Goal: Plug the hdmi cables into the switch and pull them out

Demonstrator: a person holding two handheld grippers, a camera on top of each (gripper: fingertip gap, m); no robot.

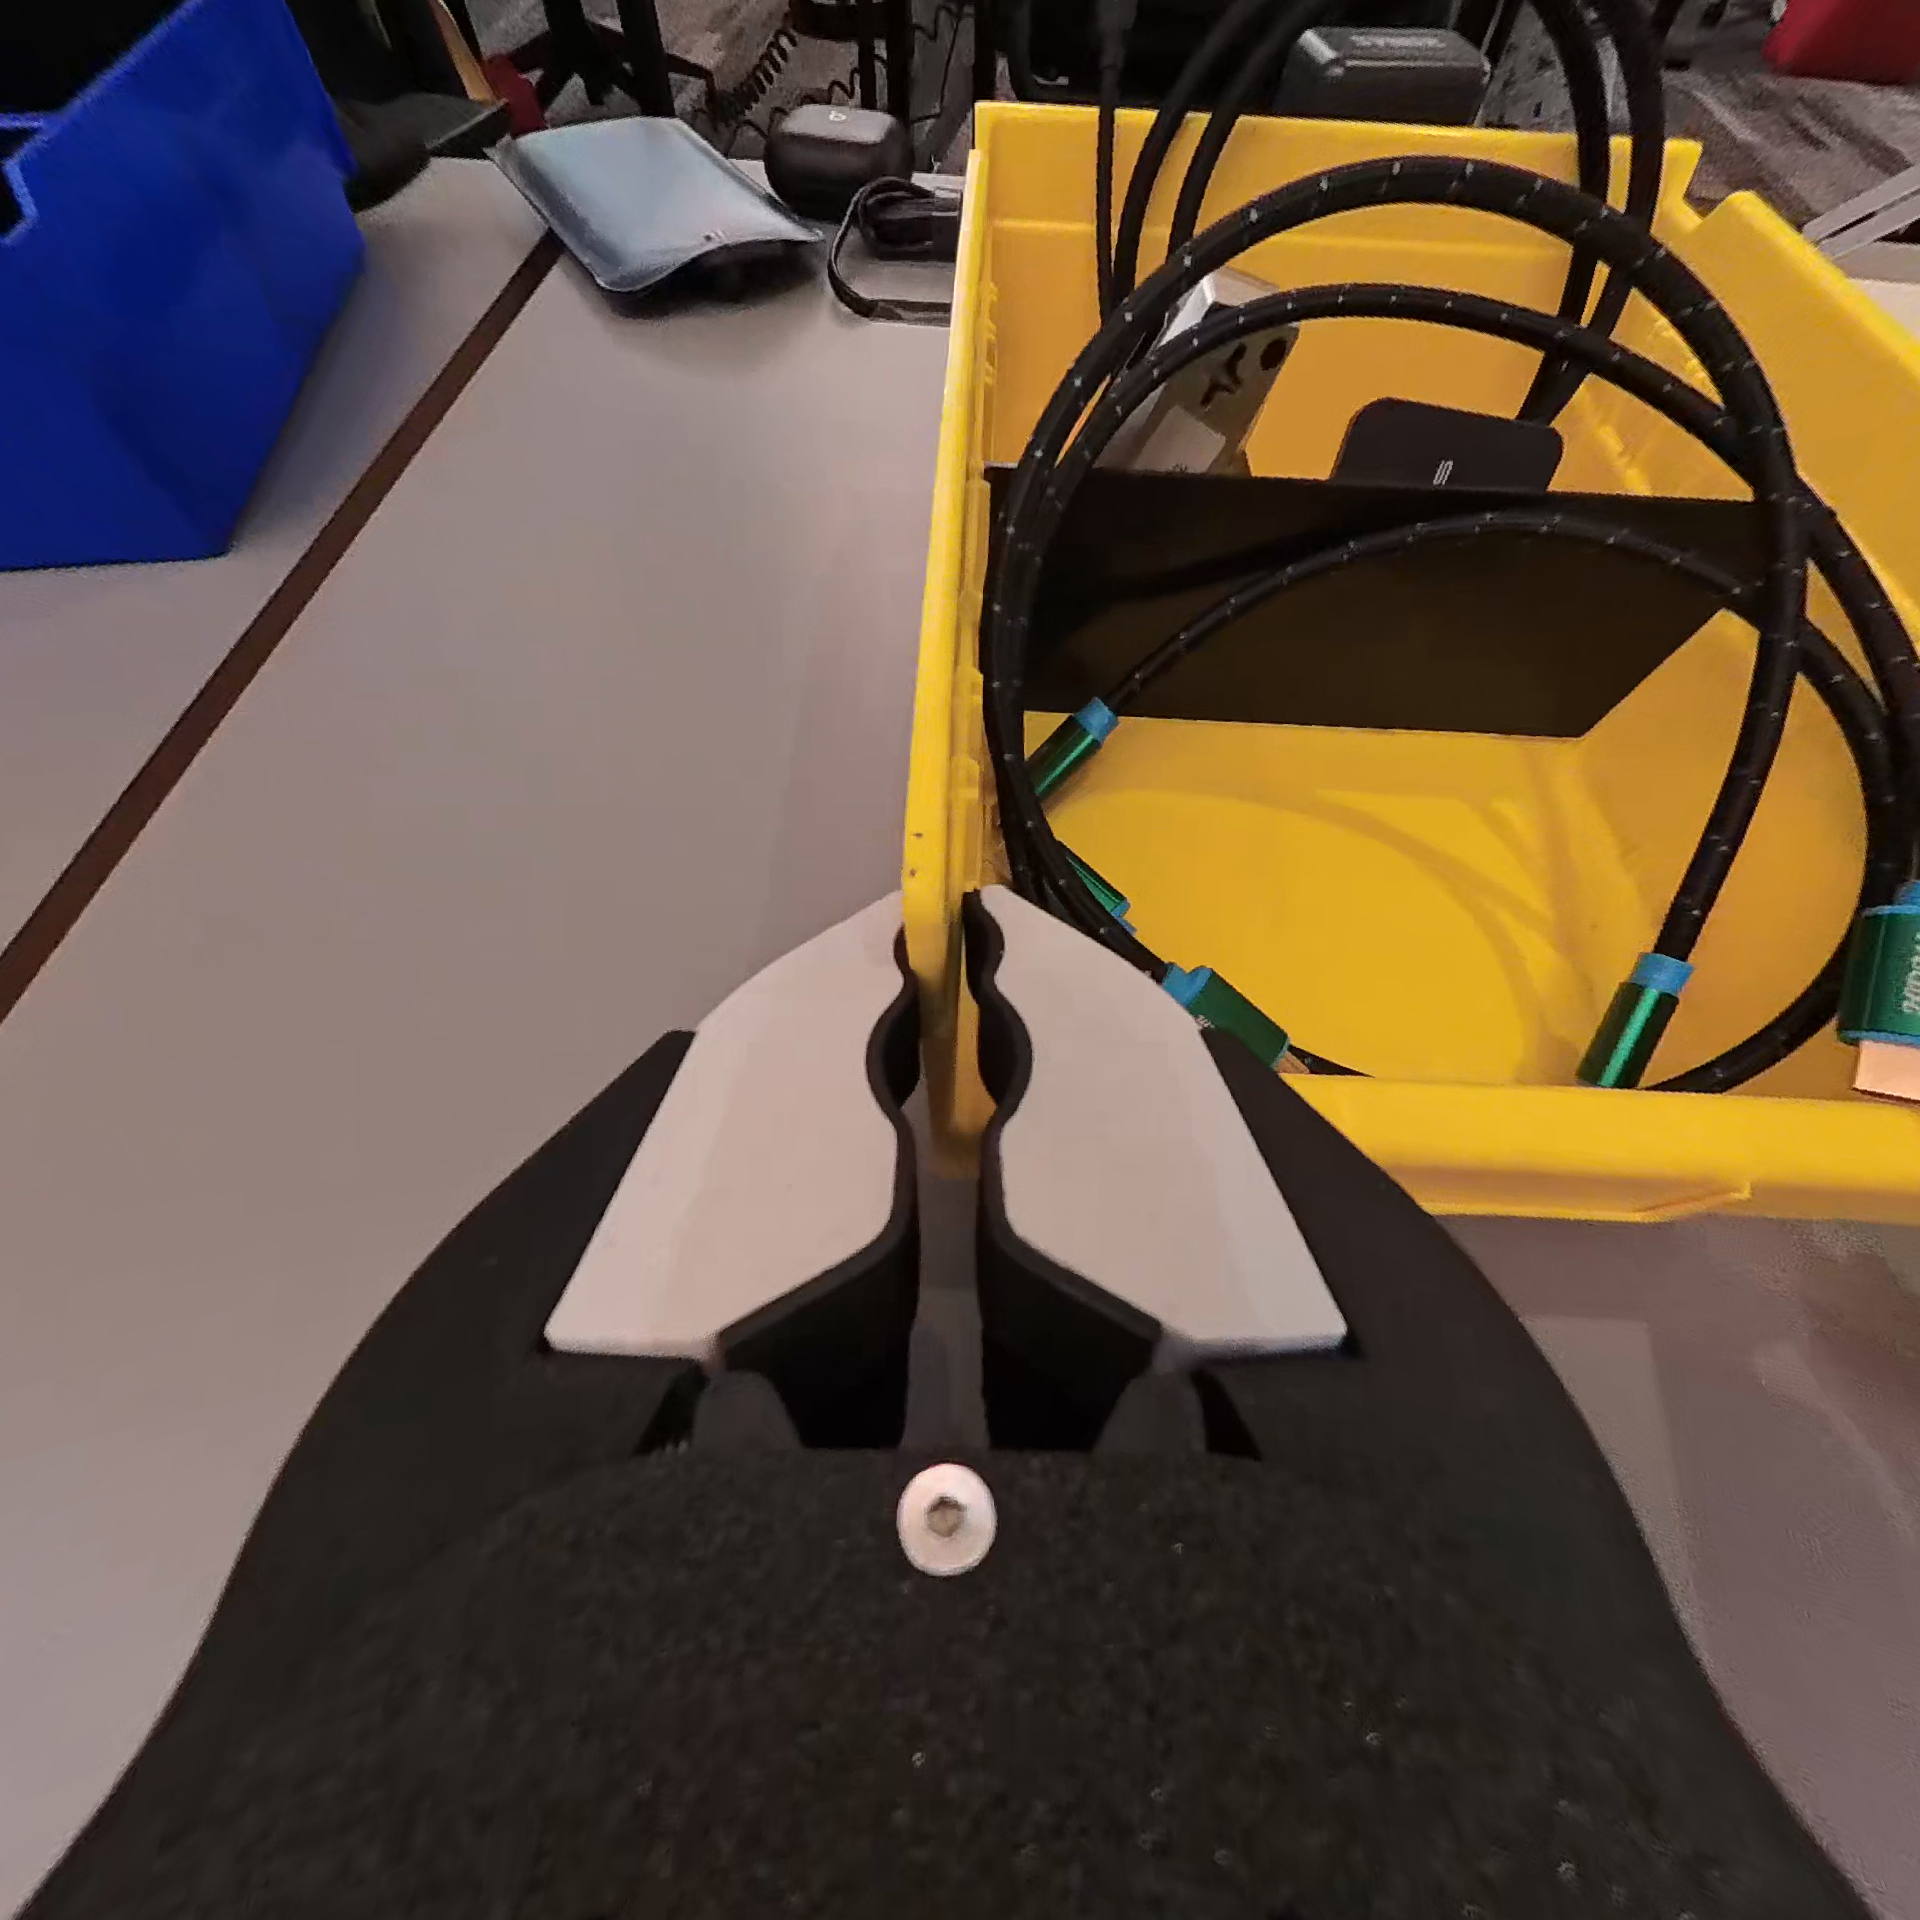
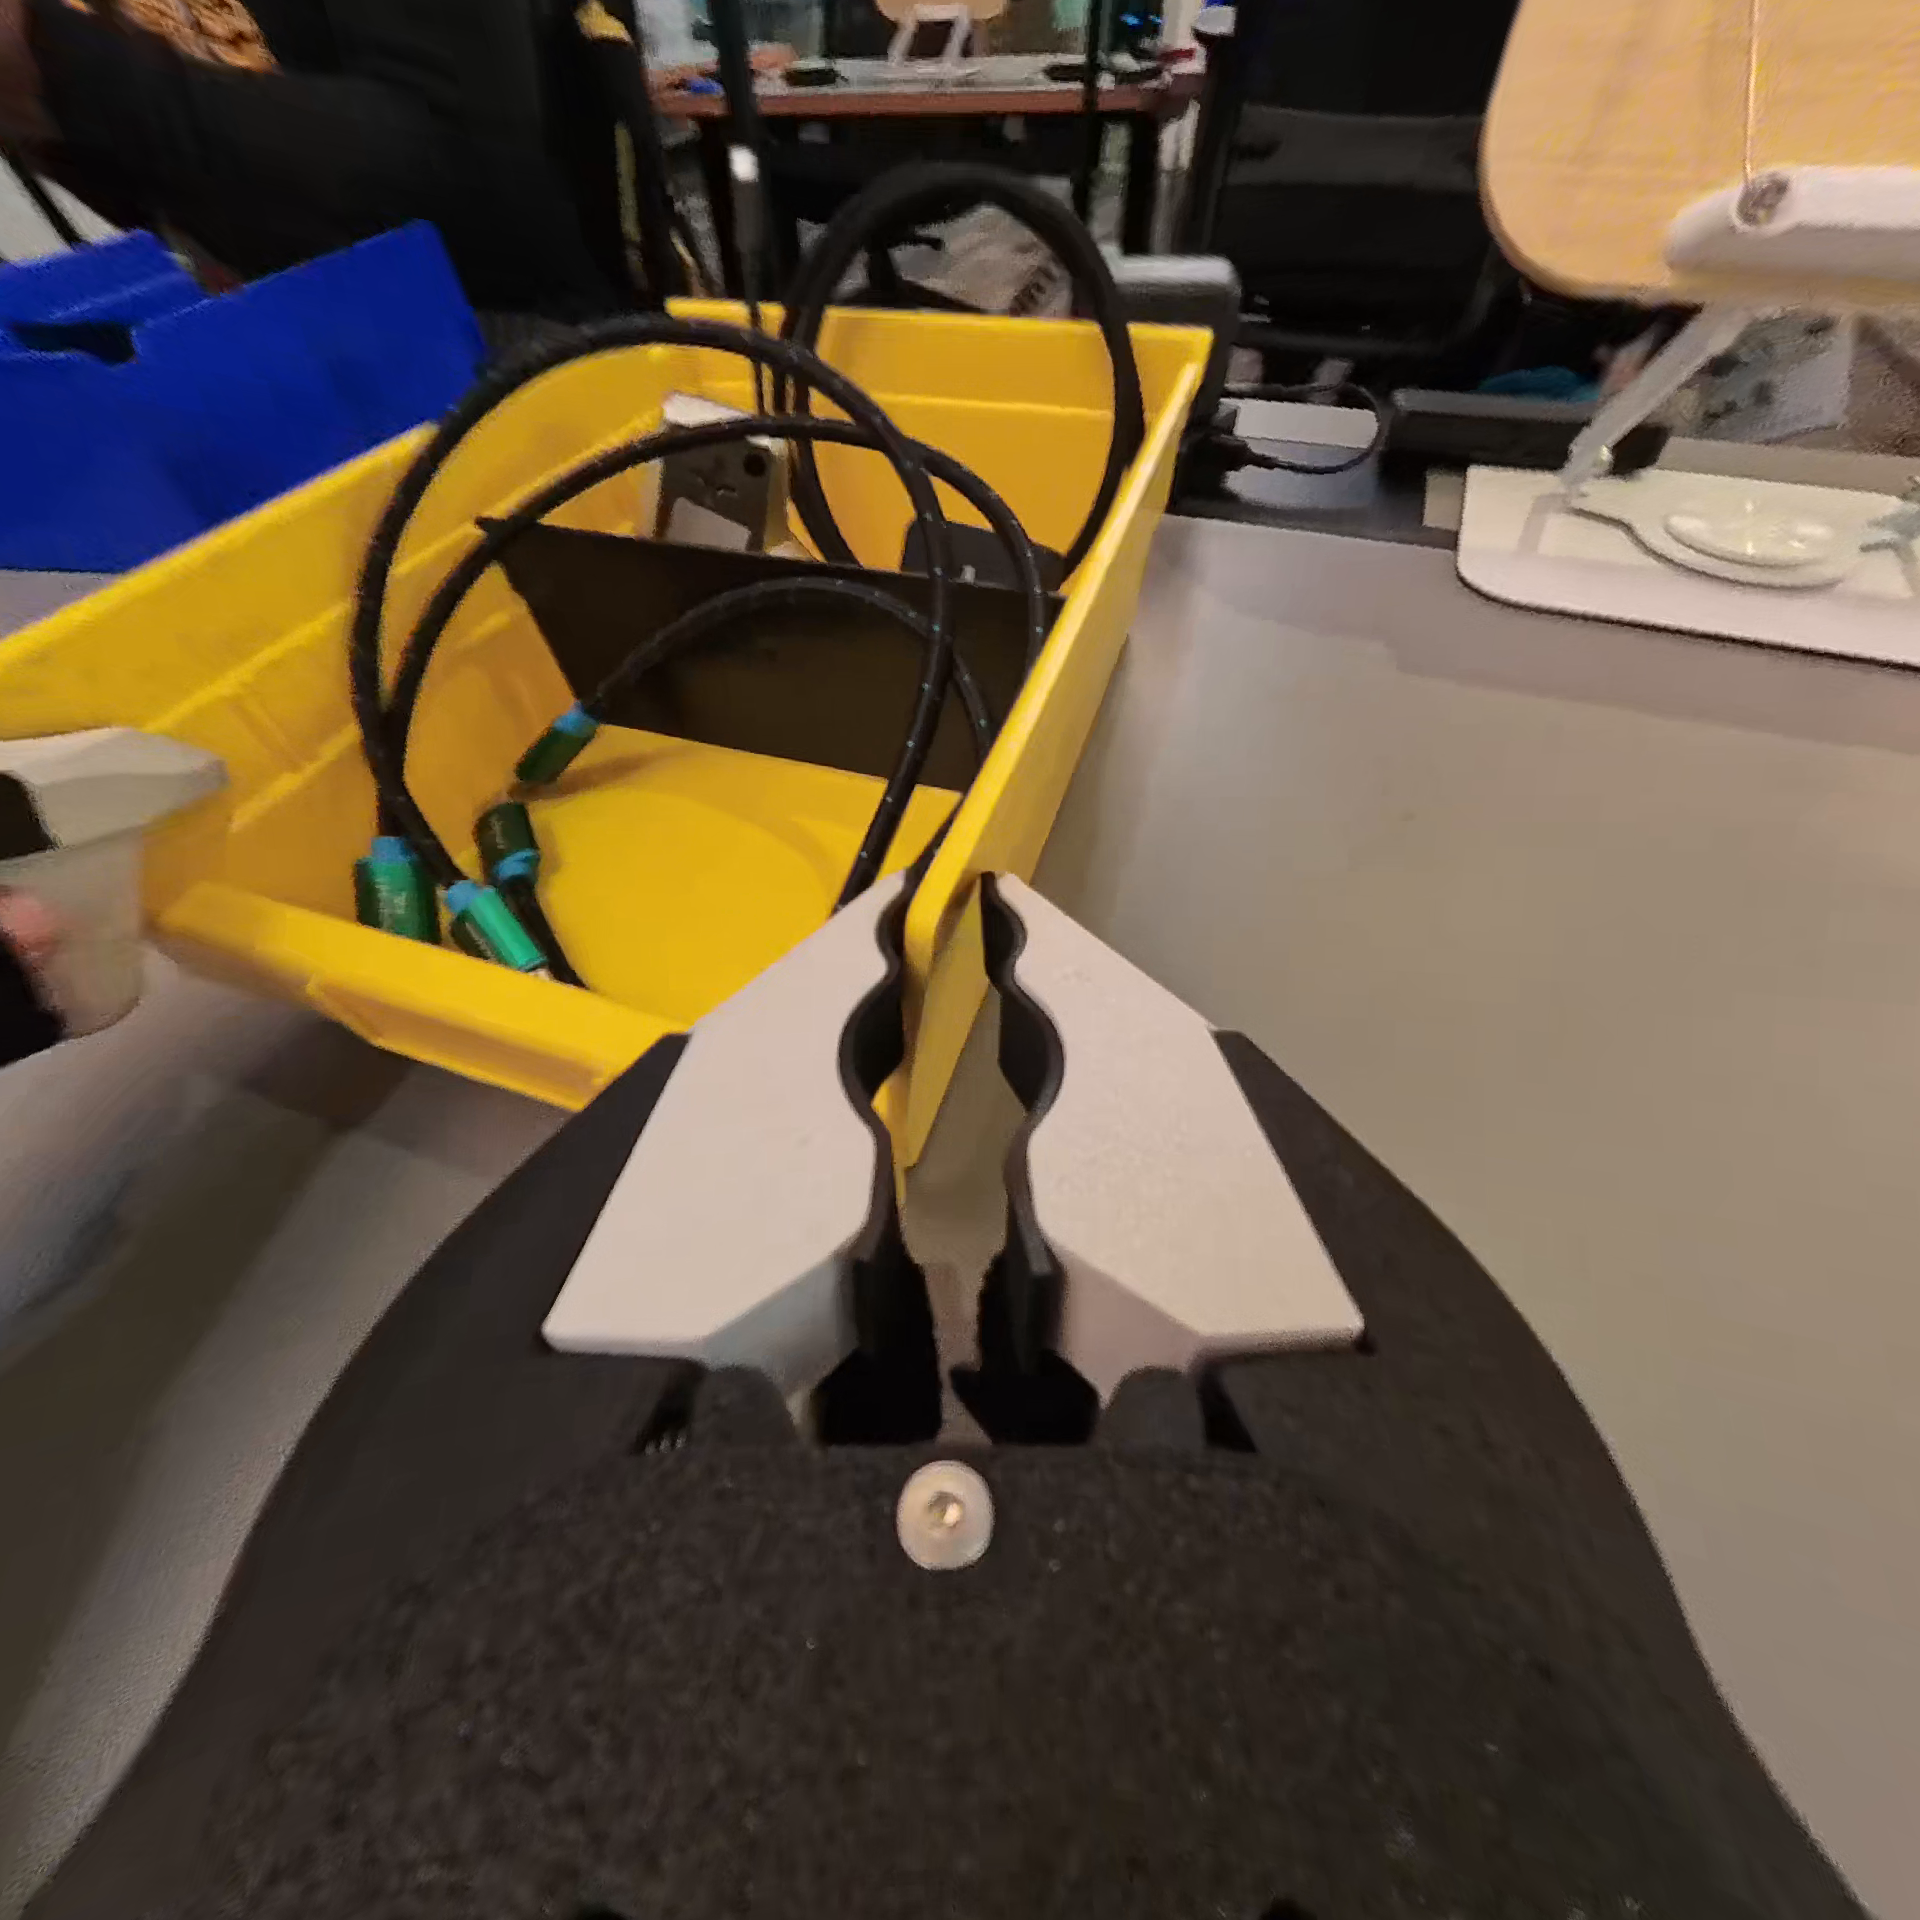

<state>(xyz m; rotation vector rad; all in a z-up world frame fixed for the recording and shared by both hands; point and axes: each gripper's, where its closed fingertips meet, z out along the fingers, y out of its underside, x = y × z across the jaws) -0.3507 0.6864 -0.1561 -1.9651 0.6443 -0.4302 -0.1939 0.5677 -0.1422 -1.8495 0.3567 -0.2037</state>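
Observation:
A yellow bin point(image 1: 1558, 1153) stands on the grey table. Black braided HDMI cables with green plugs point(image 1: 1636, 1023) lie coiled in its front compartment, which also shows in the right wrist view point(image 2: 497, 925). A silver switch point(image 1: 1210, 384) leans in the back compartment behind a black divider point(image 1: 1351, 613), and it shows in the right wrist view too point(image 2: 717, 478). My left gripper point(image 1: 940, 914) is shut on the bin's left wall near the front corner. My right gripper point(image 2: 945, 888) is shut on the bin's right wall point(image 2: 1049, 707) near the front corner.
A blue bin point(image 1: 156, 364) stands at the left. A grey pouch point(image 1: 644, 208) and a black earbud case point(image 1: 836, 145) lie behind it. A black device point(image 1: 1455, 447) sits next to the switch. A white stand on a mat point(image 2: 1714, 540) is at the right. Tip to tip, the grippers are about 20 cm apart.

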